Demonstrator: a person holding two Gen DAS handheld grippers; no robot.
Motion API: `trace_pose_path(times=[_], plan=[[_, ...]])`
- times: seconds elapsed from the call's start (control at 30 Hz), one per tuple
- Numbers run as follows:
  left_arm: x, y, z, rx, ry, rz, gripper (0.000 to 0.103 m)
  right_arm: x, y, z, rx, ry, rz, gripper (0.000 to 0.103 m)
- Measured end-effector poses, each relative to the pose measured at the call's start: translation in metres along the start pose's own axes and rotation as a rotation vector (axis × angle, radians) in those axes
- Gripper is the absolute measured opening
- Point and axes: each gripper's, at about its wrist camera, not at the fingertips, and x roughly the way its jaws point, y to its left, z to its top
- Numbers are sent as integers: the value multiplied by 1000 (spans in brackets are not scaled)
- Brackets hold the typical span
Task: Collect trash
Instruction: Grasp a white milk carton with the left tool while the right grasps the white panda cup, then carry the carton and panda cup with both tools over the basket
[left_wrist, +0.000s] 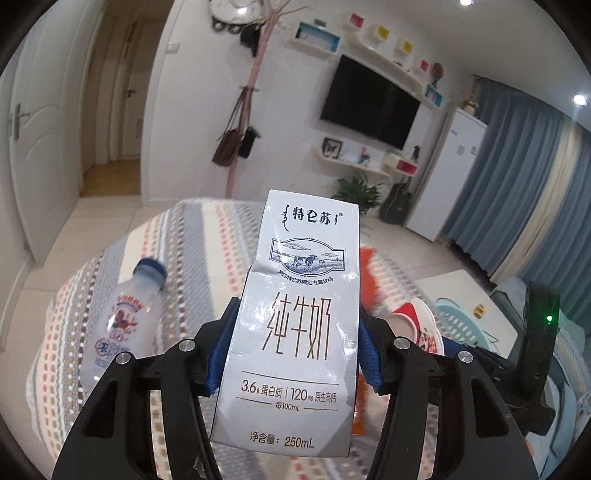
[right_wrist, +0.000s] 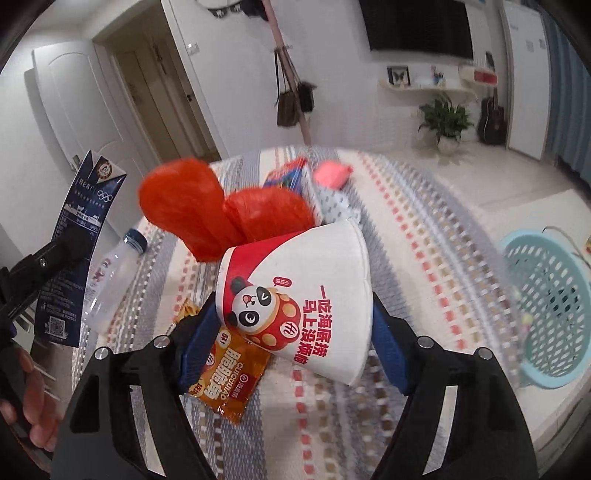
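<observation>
Left gripper (left_wrist: 295, 354): fingers clamped on the flanks of a white milk carton (left_wrist: 299, 325), held upright and clear of the striped cloth (left_wrist: 192, 258) that covers the surface below. The carton is dented on one upper edge, so judged empty and light.

Right gripper (right_wrist: 291, 332): a white paper cup (right_wrist: 306, 295) with a panda print lies on its side between the fingers, mouth facing away. The left finger touches the cup's base end; on the right a gap seems to remain, so this does not read as a firm grip. Whether the cup is lifted or resting on the cloth cannot be told.

Technique note for the cup: close gently across the stiffer rimmed end, since thin paper walls crush and slip. Lift only once both pads bear on it. An orange snack wrapper (right_wrist: 225, 373) lies partly under the cup and may drag along with it.

Containers: a light blue plastic basket (right_wrist: 546, 317) sits at the right, off the edge of the cloth. This is the likely bin. Its contents are blurred; perhaps a few small bits.

Remaining on the cloth: a capped plastic bottle (left_wrist: 125, 321) on its side, a crumpled red bag (right_wrist: 221, 210), a pink scrap (right_wrist: 332, 173).
</observation>
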Motion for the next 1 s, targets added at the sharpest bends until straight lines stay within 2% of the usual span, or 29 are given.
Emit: trace_pose_path(times=[0.13, 0.27, 0.3, 0.37, 0.53, 0.63, 0.77, 1.0], plan=[[-3, -24, 3, 36, -4, -24, 55, -30, -16, 3, 21, -48, -14, 73], [7, -54, -2, 64, 25, -77, 55, -53, -37, 2, 48, -90, -65, 73], [10, -59, -3, 62, 39, -100, 55, -57, -44, 1, 59, -95, -74, 73], [19, -71, -6, 34, 79, -194, 55, -64, -59, 1, 87, -101, -79, 73], [41, -109, -11, 49, 133, -306, 55, -79, -97, -3, 145, -121, -118, 73], [59, -134, -15, 39, 175, -385, 55, -81, -128, -7, 210, -88, -139, 73], [91, -176, -24, 74, 229, -432, 55, -88, -167, -15, 274, -90, -178, 73], [148, -241, -41, 166, 324, -447, 55, -88, -233, -27, 387, -77, -282, 73]])
